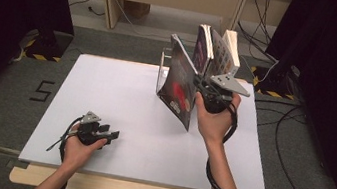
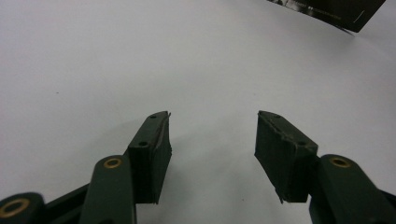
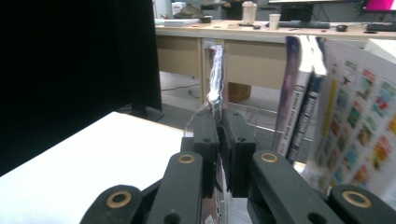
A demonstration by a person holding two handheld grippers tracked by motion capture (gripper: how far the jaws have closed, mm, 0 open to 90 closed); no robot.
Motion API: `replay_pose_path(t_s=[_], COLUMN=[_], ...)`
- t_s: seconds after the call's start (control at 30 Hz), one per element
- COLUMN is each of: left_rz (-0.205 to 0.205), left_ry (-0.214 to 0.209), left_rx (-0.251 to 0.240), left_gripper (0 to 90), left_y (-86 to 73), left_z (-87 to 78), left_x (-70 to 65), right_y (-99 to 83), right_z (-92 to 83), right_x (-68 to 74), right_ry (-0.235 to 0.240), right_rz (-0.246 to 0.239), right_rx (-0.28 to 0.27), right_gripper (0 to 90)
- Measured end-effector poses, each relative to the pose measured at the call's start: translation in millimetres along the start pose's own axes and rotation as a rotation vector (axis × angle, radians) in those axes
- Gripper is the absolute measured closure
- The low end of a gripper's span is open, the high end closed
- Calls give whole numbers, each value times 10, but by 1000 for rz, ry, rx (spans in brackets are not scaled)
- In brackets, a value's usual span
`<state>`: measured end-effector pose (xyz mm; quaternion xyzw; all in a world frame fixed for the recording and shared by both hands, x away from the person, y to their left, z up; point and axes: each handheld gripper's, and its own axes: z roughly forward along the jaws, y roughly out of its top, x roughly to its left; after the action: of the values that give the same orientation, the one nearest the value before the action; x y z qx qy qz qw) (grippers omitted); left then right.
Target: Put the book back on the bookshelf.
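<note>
My right gripper (image 1: 206,87), clamped on the dark book's (image 1: 180,83) edge, holds it tilted just left of the standing books (image 1: 216,51), while my left gripper (image 1: 109,135) idles spread and empty.

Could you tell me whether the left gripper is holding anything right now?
No, the left gripper has its jaws spread apart over the bare white table.

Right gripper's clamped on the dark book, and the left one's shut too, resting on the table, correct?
Not quite: the left gripper is open, its jaws standing well apart over the table, as the left gripper view shows. The right gripper is indeed clamped on the dark book.
</note>
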<state>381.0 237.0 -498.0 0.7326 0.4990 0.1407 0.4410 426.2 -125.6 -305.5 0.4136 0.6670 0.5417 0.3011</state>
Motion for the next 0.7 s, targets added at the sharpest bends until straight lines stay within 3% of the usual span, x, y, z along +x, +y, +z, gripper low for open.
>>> replay_pose_path(t_s=[0.27,0.43,0.6,0.7], left_rz=[-2,-2,-5,-8], left_ry=[-1,-1,5,8], left_rx=[0,1,-3,-2], left_gripper=[444,444,443,444], left_y=[-1,-2,10,10], left_z=[2,4,-21,-31], left_x=[-8,-9,14,23], right_y=[-43,-26,-7,-12], right_z=[-74,53,158,125], right_x=[-60,-130,-152,-146], right_ry=[-17,7,-37,-70], right_rz=[13,47,51,68], right_rx=[20,65,76,43], right_gripper=[837,746,731,724])
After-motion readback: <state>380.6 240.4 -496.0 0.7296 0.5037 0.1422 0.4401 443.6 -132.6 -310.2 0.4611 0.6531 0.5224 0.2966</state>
